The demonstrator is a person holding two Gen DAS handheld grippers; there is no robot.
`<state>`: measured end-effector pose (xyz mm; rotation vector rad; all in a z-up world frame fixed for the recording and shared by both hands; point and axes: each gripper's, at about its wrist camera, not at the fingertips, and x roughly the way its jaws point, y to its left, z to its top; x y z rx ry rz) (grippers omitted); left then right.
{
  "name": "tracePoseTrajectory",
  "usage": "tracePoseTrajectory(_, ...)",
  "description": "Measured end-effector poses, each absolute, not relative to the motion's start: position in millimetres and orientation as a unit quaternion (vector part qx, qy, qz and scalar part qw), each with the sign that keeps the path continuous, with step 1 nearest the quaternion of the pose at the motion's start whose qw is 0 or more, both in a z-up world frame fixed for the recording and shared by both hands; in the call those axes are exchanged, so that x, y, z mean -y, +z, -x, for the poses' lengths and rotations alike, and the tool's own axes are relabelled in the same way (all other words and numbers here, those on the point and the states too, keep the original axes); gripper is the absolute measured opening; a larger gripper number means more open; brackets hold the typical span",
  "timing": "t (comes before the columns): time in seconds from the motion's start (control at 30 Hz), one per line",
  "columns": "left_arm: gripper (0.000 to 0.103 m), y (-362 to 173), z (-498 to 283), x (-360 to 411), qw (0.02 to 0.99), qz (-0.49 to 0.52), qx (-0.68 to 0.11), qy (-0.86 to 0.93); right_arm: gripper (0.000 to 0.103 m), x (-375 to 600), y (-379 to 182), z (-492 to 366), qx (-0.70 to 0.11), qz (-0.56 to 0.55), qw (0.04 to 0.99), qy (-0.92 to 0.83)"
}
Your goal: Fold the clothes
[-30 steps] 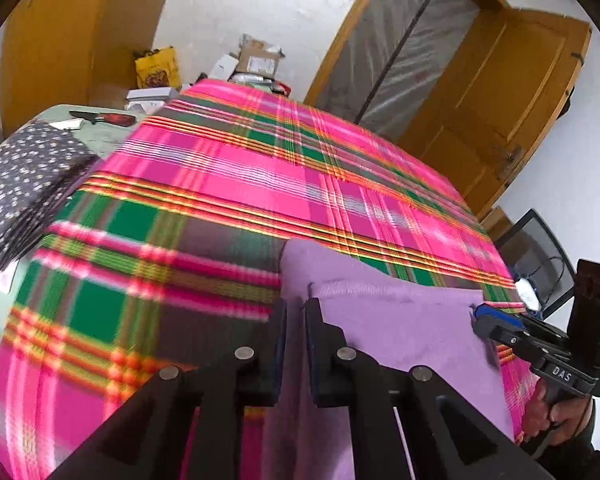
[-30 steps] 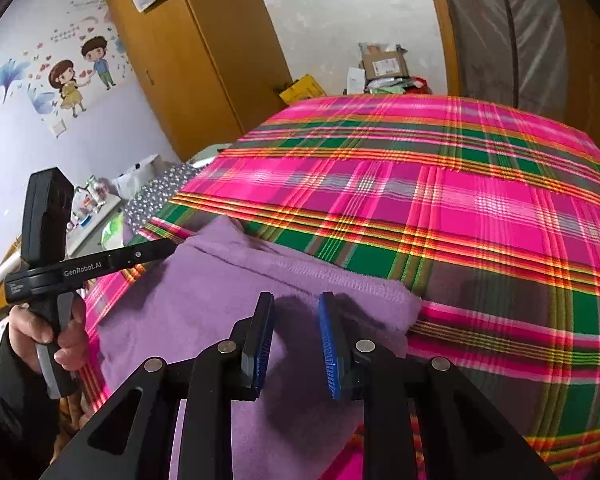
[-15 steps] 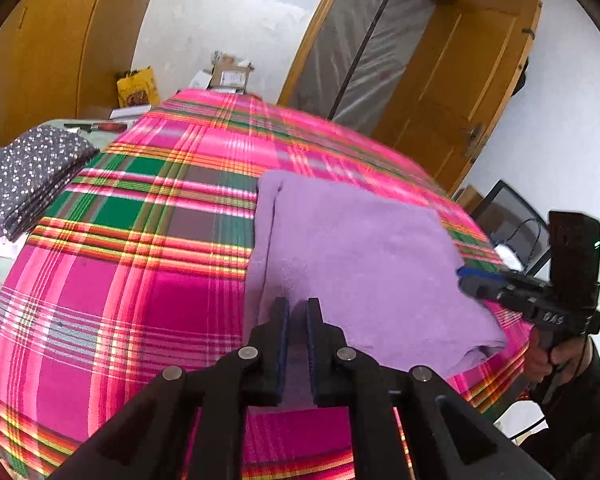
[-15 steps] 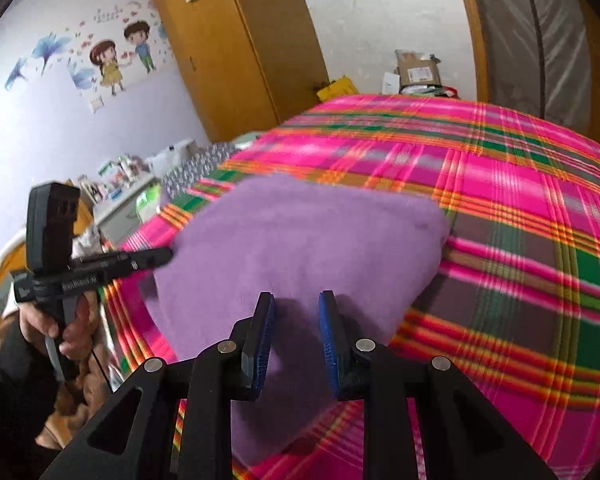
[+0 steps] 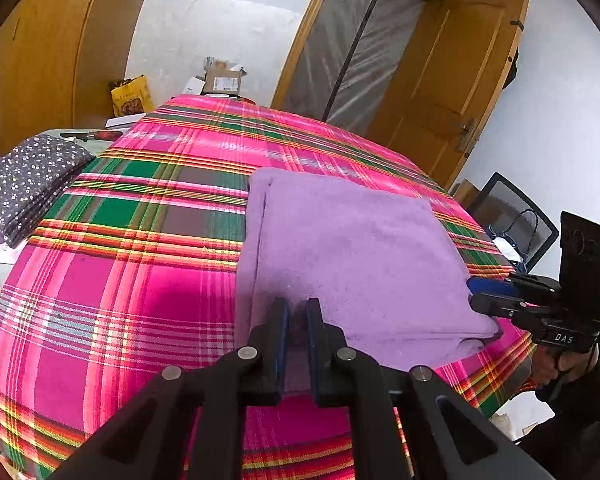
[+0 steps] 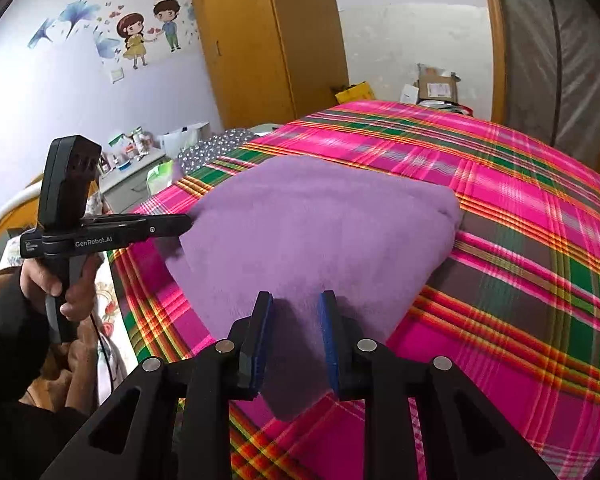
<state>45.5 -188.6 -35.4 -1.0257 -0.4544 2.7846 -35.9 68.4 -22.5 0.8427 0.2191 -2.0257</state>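
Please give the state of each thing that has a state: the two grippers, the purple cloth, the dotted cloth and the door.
Left gripper: shut on the purple cloth's near edge.
Right gripper: open, over the purple cloth.
Purple cloth: folded, flat on the plaid cover.
Dotted cloth: folded, beside the bed.
Door: open.

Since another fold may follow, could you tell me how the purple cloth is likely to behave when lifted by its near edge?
The purple cloth will probably droop: it lies soft and rounded at its folds. Its fuzzy surface suggests good grip. Its stacked layers may slide apart, since the left gripper pinches only one edge.
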Motion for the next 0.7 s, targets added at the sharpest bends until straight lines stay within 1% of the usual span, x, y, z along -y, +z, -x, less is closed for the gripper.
tracePoseTrajectory(0.27, 0.009, -25.5, -52.0, 195.2, 0.049, 0.336, 0.163, 0.926, 0.027, -83.5, -20.0, 43.0, -0.044, -0.363, 0.442, -0.819)
tracePoseTrajectory(0.37, 0.009, -16.6, -57.7, 208.6, 0.046, 0.311, 0.206, 0.927, 0.028, -94.7, -18.5, 44.6, -0.024, -0.367, 0.434, -0.823)
tracePoseTrajectory(0.4, 0.012, -14.5, -59.3, 215.4, 0.05, 0.3, 0.231, 0.924, 0.028, -98.8, -18.4, 45.7, -0.012, -0.369, 0.431, -0.823)
tracePoseTrajectory(0.43, 0.018, -13.8, -59.2, 221.9, 0.051, 0.293, 0.254, 0.92, 0.028, -103.4, -18.9, 49.0, 0.005, -0.375, 0.428, -0.822)
tracePoseTrajectory(0.5, 0.024, -15.5, -56.4, 231.2, 0.044, 0.291, 0.281, 0.913, 0.028, -113.3, -21.1, 57.4, 0.046, -0.388, 0.422, -0.818)
tracePoseTrajectory(0.57, 0.025, -18.8, -52.4, 238.2, 0.036, 0.297, 0.302, 0.905, 0.029, -124.7, -24.8, 67.1, 0.096, -0.404, 0.418, -0.808)
tracePoseTrajectory(0.67, 0.03, -29.0, -46.3, 246.5, 0.046, 0.31, 0.34, 0.887, 0.034, -138.8, -29.9, 76.4, 0.152, -0.417, 0.418, -0.793)
tracePoseTrajectory(0.7, 0.032, -32.6, -44.5, 248.8, 0.05, 0.314, 0.351, 0.881, 0.042, -139.9, -31.4, 77.6, 0.159, -0.421, 0.417, -0.79)
